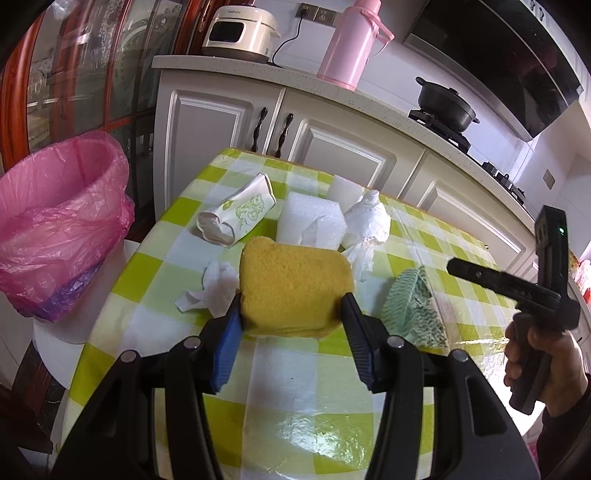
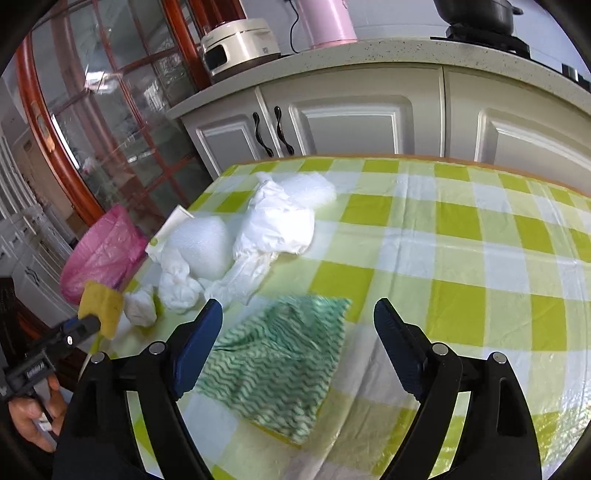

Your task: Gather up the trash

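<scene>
My left gripper is shut on a yellow sponge and holds it just above the green-checked table. The sponge also shows at the left of the right wrist view. My right gripper is open and hovers over a green-and-white wavy cloth, which also shows in the left wrist view. On the table lie a crushed paper cup, white foam pieces, a crumpled white bag and a small tissue wad.
A bin lined with a pink bag stands left of the table, below its edge. White kitchen cabinets run behind the table, with a rice cooker, a pink thermos and a black pot on the counter.
</scene>
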`<state>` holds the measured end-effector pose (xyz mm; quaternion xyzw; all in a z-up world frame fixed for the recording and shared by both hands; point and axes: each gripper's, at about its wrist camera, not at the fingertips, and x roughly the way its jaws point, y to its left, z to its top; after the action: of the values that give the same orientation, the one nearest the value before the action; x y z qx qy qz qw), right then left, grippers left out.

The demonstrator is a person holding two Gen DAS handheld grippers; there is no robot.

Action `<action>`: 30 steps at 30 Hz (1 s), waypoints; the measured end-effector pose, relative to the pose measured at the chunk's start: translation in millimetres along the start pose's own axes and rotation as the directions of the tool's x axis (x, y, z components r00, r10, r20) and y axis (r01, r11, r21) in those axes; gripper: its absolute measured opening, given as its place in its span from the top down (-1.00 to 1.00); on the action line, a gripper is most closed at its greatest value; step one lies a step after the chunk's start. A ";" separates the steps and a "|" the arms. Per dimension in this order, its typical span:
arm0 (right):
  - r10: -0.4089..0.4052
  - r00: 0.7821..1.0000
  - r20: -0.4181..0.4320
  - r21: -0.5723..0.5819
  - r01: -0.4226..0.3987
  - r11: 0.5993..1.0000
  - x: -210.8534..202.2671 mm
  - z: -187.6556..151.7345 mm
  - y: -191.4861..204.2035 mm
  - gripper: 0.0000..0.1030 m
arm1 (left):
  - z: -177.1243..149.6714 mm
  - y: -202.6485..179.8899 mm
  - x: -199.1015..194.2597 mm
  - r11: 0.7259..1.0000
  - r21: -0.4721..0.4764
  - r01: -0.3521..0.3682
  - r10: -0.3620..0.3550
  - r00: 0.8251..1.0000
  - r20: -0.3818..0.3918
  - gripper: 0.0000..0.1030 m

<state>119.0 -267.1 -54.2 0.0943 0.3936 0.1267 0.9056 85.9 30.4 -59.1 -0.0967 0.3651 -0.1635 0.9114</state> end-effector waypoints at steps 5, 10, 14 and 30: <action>-0.003 0.999 -0.050 -0.011 0.002 1.000 10.2 -15.5 14.9 -0.57 | -0.3 -0.5 5.1 1.000 -0.001 -0.001 0.001 1.000 -0.008 0.01; -0.016 0.996 -0.091 -0.018 0.015 1.000 35.3 -22.5 29.6 -0.57 | 0.9 -1.3 3.8 1.000 0.008 -0.008 0.008 1.000 -0.006 0.01; -0.068 0.992 -0.109 -0.047 0.064 0.997 51.3 -22.1 35.4 -0.55 | 2.5 0.6 4.1 1.000 0.003 -0.009 0.009 1.000 -0.005 0.01; -0.042 0.997 -0.062 -0.085 0.036 0.996 38.5 -22.2 44.5 0.62 | 14.7 15.2 -6.8 0.998 -0.001 -0.062 0.062 0.998 0.023 0.01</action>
<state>121.1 -211.5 -83.6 0.0445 0.4187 0.1283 0.8979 94.9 47.9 -48.7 -0.0871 0.3575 -0.1340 0.9202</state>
